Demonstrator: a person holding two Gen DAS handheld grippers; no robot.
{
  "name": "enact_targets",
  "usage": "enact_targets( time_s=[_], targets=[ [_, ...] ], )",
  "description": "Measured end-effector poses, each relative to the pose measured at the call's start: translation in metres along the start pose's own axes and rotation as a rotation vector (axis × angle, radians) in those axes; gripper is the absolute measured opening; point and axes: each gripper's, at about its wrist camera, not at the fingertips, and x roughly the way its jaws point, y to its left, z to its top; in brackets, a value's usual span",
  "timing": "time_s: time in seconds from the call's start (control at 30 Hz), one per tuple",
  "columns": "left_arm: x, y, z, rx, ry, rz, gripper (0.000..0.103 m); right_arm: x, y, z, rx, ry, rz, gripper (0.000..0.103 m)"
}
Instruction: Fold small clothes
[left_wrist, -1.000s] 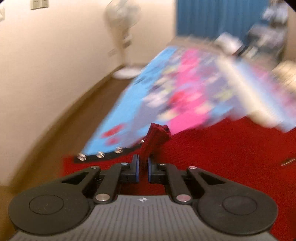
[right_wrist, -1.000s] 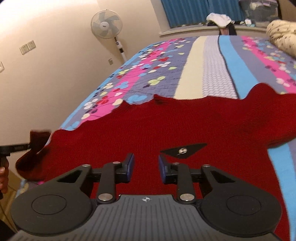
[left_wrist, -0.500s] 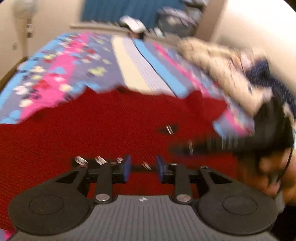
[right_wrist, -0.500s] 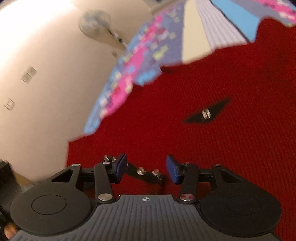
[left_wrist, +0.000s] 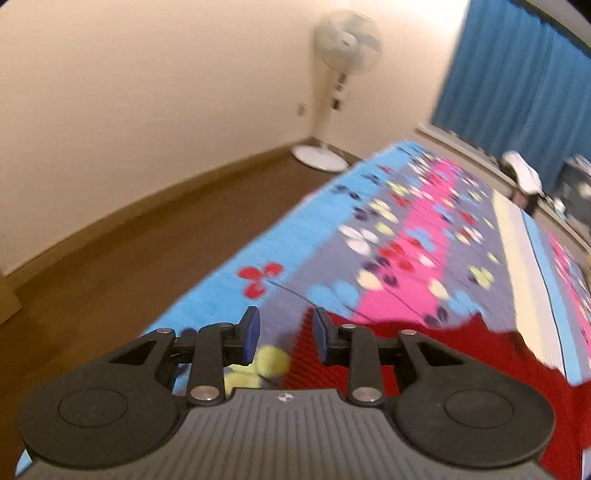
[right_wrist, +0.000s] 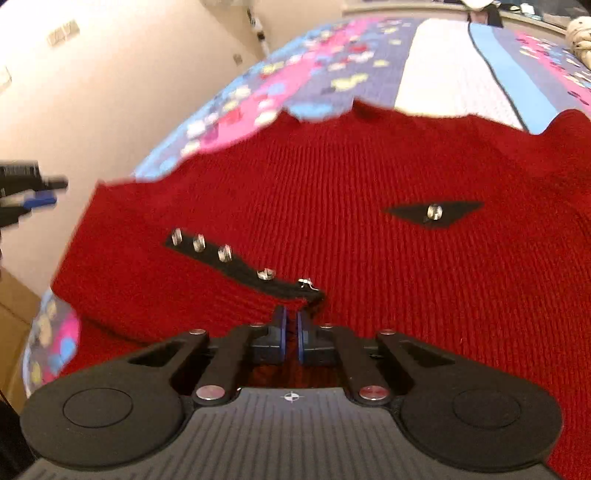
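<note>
Both tongs are over the bed: the right gripper (right_wrist: 290, 329) has its blue pads drawn almost together, pinching a fold of the red sweater (right_wrist: 332, 177) at the sweater's near edge, right at the end of a black strip (right_wrist: 240, 264) set with small shiny studs. The left gripper (left_wrist: 285, 334) has its fingers spread wide with nothing between them, poised above the bedspread (left_wrist: 388, 236) near the left edge of the bed, where a corner of the sweater (left_wrist: 480, 354) shows below and to the right of its right pad. In the right wrist view the sweater lies spread flat across the near part of the bed, its far edge reaching toward the white and blue stripes of the bedspread (right_wrist: 443, 74), and a second black patch (right_wrist: 434, 214) with one stud sits on its right half. The left gripper (right_wrist: 27, 184) appears at the left border of that view, beside the sweater's left corner, though blur makes it hard to say whether it touches the cloth. Beyond the bed's left edge are a brown floor (left_wrist: 129, 251), a standing fan (left_wrist: 345, 48) in the corner, and a blue curtain (left_wrist: 517, 81) along the far wall.
</note>
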Motion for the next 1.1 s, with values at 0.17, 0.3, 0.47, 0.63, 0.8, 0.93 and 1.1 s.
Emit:
enact_targets(
  time_s=[0.17, 0.3, 0.47, 0.63, 0.8, 0.93, 1.1],
  targets=[
    [-0.001, -0.010, -0.004, 0.018, -0.015, -0.025, 0.034, -0.036, -0.021, 0.029, 0.019, -0.187, 0.002, 0.002],
    [-0.012, -0.026, -0.021, 0.068, 0.014, -0.099, 0.035, -0.070, -0.083, 0.065, 0.106, -0.315, -0.125, 0.002],
    [0.000, -0.059, -0.043, 0.200, 0.107, -0.195, 0.038, -0.063, -0.152, 0.070, 0.203, -0.260, -0.278, 0.002],
    [0.013, -0.084, -0.065, 0.275, 0.204, -0.279, 0.045, -0.059, -0.161, 0.063, 0.188, -0.219, -0.292, 0.002],
    [0.031, -0.105, -0.098, 0.467, 0.331, -0.201, 0.041, -0.055, -0.161, 0.066, 0.182, -0.203, -0.308, 0.004],
    [0.031, -0.106, -0.100, 0.497, 0.313, -0.160, 0.040, -0.062, -0.174, 0.080, 0.259, -0.286, -0.307, 0.007],
    [0.030, -0.108, -0.099, 0.495, 0.288, -0.144, 0.040, -0.050, -0.168, 0.080, 0.192, -0.208, -0.165, 0.008]
  ],
)
